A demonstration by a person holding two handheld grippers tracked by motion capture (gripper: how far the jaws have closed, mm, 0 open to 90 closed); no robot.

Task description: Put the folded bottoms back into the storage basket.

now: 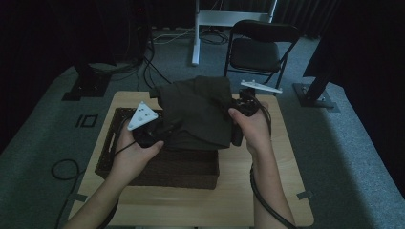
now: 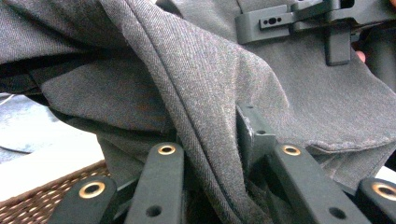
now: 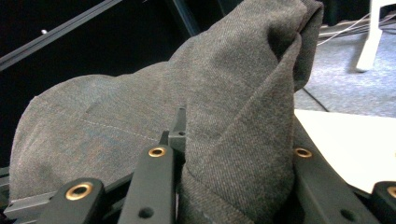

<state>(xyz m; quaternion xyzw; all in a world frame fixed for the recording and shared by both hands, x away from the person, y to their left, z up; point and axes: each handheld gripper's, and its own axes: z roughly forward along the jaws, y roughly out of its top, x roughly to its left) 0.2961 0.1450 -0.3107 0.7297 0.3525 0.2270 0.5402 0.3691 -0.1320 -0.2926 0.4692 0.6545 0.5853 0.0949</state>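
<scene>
Dark grey garment (image 1: 198, 112) held up over the wicker basket (image 1: 157, 167), left gripper (image 1: 160, 131) and right gripper (image 1: 237, 117) each clamped tight on a fold. From the left gripper view, cloth (image 2: 210, 116) bunched between its jaws above the basket's woven rim (image 2: 28, 205), the other gripper (image 2: 308, 18) beyond. Along the right gripper, fabric (image 3: 233, 116) pinched likewise, pale tabletop (image 3: 345, 140) behind.

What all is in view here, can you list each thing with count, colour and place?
Cloth: one, dark grey, held up between both grippers above the basket.
Basket: one, dark brown wicker, on the table's left half.
Table: one, light wood, centre.
Folding chair: one, black, beyond the table.
Cables: several, black, on the grey carpet.
Left gripper: one, black, shut on the cloth's left side.
Right gripper: one, black, shut on the cloth's right side.
Hands: two, one holding each gripper.
</scene>
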